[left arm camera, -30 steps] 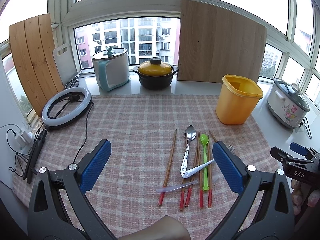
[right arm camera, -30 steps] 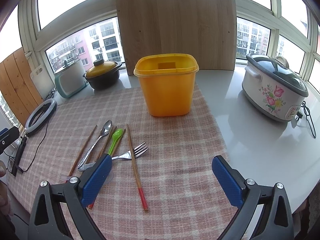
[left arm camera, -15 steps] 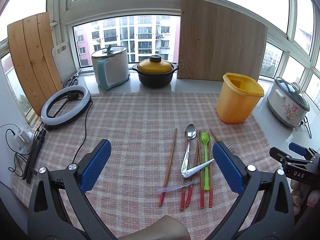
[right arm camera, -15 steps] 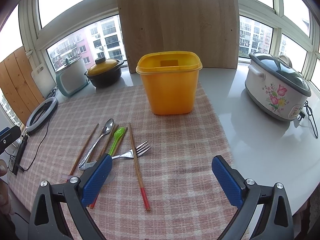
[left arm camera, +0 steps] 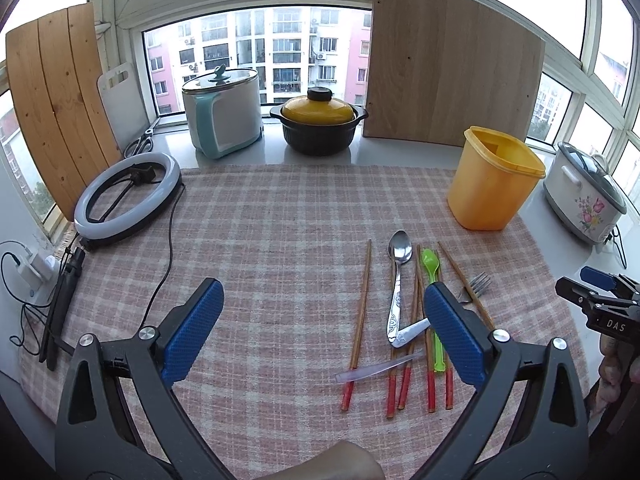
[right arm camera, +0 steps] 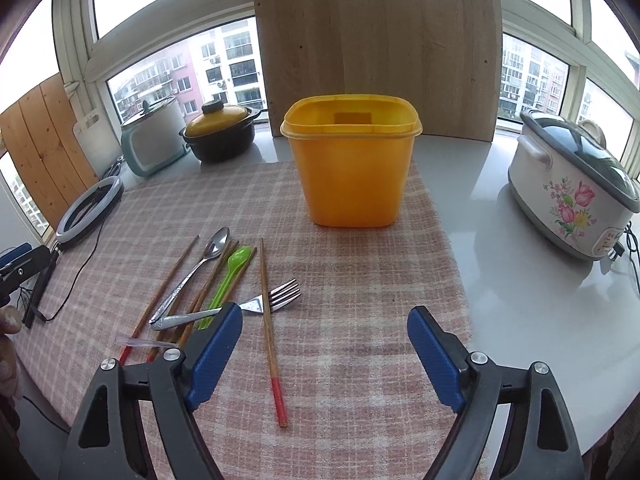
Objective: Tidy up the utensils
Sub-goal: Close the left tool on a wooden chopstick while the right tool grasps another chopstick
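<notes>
Several utensils lie loose on the checked cloth (left arm camera: pixel 280 216): wooden chopsticks (left arm camera: pixel 360 304) with red ends, a metal spoon (left arm camera: pixel 398 280), a green plastic spoon (left arm camera: pixel 432 272), a metal fork (right arm camera: pixel 276 298) and a clear plastic utensil (left arm camera: pixel 376 370). Behind them stands the yellow container (right arm camera: pixel 352 168), upright and without a lid. My left gripper (left arm camera: pixel 322 286) hovers over the cloth just left of the pile. Its jaws are closing and grip nothing. My right gripper (right arm camera: pixel 325 310) hangs right of the pile, facing the container, jaws closing on nothing.
A ring light (left arm camera: pixel 128 196) with its cable lies at the cloth's left edge. A white and teal pot (left arm camera: pixel 222 114), a yellow-lidded black pot (left arm camera: pixel 318 120) and wooden boards (left arm camera: pixel 452 60) line the window. A flowered rice cooker (right arm camera: pixel 576 184) sits on the white counter at right.
The right gripper's jaws have narrowed. The left gripper has sunk a little toward the cloth. No utensil has moved.
</notes>
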Available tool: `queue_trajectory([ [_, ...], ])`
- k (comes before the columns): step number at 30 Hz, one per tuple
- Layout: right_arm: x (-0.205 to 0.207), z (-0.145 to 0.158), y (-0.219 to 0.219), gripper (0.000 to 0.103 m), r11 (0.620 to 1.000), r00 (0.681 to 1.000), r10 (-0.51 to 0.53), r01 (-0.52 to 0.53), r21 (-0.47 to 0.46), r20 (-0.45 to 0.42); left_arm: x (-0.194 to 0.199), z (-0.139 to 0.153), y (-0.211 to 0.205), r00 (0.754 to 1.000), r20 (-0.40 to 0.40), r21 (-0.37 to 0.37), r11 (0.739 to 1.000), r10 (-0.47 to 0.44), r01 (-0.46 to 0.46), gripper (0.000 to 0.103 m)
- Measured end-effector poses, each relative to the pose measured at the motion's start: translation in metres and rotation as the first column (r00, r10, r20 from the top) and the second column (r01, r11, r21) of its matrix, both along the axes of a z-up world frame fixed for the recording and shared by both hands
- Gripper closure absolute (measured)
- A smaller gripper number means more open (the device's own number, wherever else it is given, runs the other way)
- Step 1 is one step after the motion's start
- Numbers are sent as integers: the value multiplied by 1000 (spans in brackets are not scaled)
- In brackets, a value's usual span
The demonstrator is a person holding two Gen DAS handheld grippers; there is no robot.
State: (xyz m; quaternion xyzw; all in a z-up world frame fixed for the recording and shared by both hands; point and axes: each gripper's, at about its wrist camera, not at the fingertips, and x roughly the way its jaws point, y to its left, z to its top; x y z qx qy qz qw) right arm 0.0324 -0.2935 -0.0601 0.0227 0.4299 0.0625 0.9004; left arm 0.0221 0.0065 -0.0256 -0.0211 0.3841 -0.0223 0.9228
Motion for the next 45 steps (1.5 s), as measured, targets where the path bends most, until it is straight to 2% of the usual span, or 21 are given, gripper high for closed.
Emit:
queue_trajectory([
  [1, 3, -2, 1, 18, 1000, 1000, 13, -13, 4, -12, 6, -2, 4, 1000, -15, -2, 1000, -11, 11, 9],
  [3, 10, -7, 3, 21, 999, 998, 40, -40, 13, -38, 11, -6, 6, 999, -32, 0, 999, -32, 32, 22],
  [6, 20, -16, 5, 23, 996, 993, 81, -77, 50, -83, 25, -15, 8, 994, -78, -16, 997, -73, 72, 31],
  [10, 35, -25, 12, 34, 988, 980, 145, -136, 74, -139, 42, -29, 6, 981, -144, -56, 990, -134, 127, 41],
  [14, 49, -33, 20, 43, 979, 964, 196, -180, 98, -181, 59, -46, 3, 963, -211, -107, 983, -170, 150, 50],
  [15, 53, -35, 21, 45, 977, 959, 204, -185, 110, -196, 63, -51, 2, 958, -229, -121, 981, -175, 150, 55],
  [21, 84, -52, 35, 64, 968, 930, 242, -213, 130, -278, 90, -79, -2, 921, -316, -199, 965, -228, 171, 68],
  [29, 113, -68, 56, 71, 961, 892, 277, -259, 98, -356, 114, -101, -10, 888, -383, -194, 962, -255, 193, 72],
  [32, 121, -73, 59, 73, 961, 881, 277, -264, 87, -384, 120, -106, -15, 873, -403, -187, 959, -274, 215, 77],
  [34, 124, -75, 60, 75, 960, 874, 278, -264, 90, -398, 123, -108, -18, 869, -408, -172, 958, -280, 227, 77],
  [37, 129, -77, 64, 76, 959, 866, 281, -272, 82, -413, 124, -111, -23, 861, -420, -166, 957, -287, 239, 83],
  [45, 137, -86, 78, 80, 956, 852, 273, -293, 26, -446, 128, -115, -34, 847, -441, -144, 955, -297, 260, 83],
])
